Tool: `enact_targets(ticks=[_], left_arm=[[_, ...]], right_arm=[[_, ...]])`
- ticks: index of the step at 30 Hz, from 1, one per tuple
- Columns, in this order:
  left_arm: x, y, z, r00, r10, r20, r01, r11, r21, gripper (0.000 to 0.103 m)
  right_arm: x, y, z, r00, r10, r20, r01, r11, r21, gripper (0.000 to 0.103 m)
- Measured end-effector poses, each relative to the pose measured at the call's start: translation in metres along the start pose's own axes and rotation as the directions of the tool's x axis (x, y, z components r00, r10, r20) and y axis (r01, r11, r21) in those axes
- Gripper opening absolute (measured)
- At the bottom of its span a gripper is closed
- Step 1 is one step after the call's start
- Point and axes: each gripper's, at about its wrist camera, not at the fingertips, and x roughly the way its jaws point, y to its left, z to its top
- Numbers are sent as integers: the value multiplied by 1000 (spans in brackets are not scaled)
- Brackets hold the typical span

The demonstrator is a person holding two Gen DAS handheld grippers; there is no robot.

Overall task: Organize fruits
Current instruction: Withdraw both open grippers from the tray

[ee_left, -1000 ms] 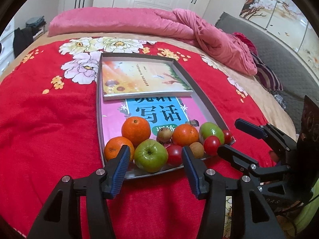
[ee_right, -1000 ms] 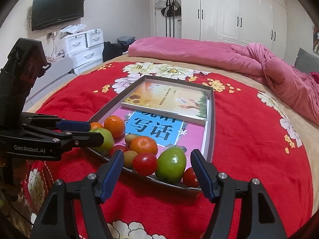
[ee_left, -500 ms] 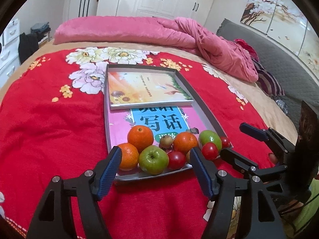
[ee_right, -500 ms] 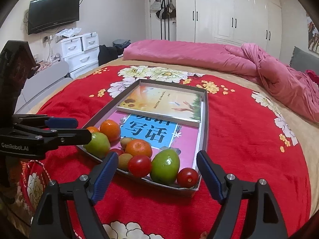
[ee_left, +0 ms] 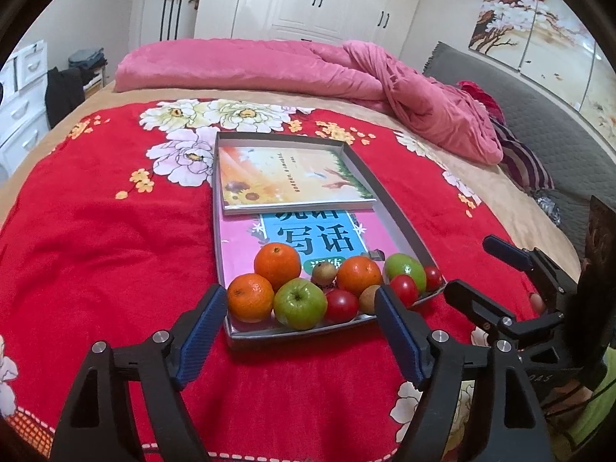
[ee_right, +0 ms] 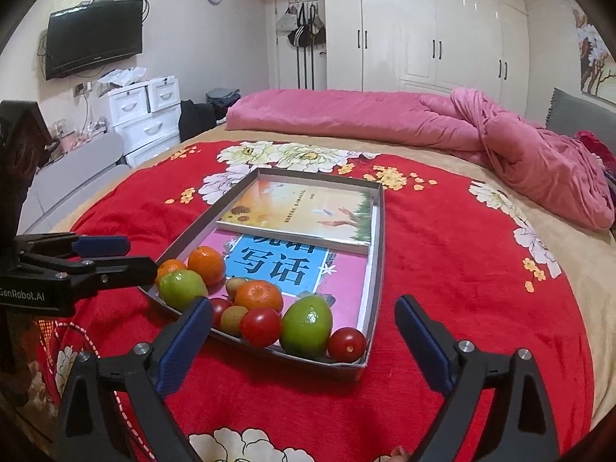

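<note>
A grey shallow box [ee_left: 400, 219] [ee_right: 379, 254] lies on a red flowered bedspread. Fruit is bunched at its near end: oranges [ee_left: 277, 265] [ee_right: 258, 295], green apples [ee_left: 300, 303] [ee_right: 306, 325], red tomatoes [ee_left: 342, 305] [ee_right: 261, 326] and small brown kiwis [ee_left: 324, 272] [ee_right: 234, 316]. My left gripper [ee_left: 300, 331] is open and empty, just short of the box's near edge. My right gripper [ee_right: 304, 342] is open and empty, in front of the box's near right corner. Each gripper shows in the other's view [ee_left: 477, 273] [ee_right: 127, 258].
Two books [ee_left: 285, 177] [ee_right: 300, 211] lie in the box behind the fruit. A rolled pink quilt [ee_left: 269, 65] [ee_right: 385, 115] lies across the far side of the bed. White drawers [ee_right: 146, 115] and a wall TV [ee_right: 94, 36] stand to the left.
Both grippers have drawn back and risen from the box, so the fruit looks smaller and farther. Both stay open. The fruit has not moved.
</note>
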Motion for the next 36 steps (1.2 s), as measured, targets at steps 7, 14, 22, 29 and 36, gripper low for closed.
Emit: enact_targets(ticks=[7,14,22,29,36], left_arm=[[-11,-2,-3,1000,17,5,-17,1000,-7,81],[-22,-2,-8,999,38,0,-38,999,-29,81],[-35,-6,-15,998,55,-17,-55,998,-44,81],[-38,-15,-29,998,35,-46,-38,997,-66,81],[-42,-15,-39,997,55,-57,-60,995,-83,81]], right_arm=[[-11,-3,3,999,-19,27,18,999,30,101],[-22,-5,2,999,-39,29,37,998,54,102],[-39,3,0,1000,-4,8,3,996,93,102],[-45,1,-10,999,19,-36,-14,990,144,102],[-57,5,-18,999,1,-40,5,990,140,102]])
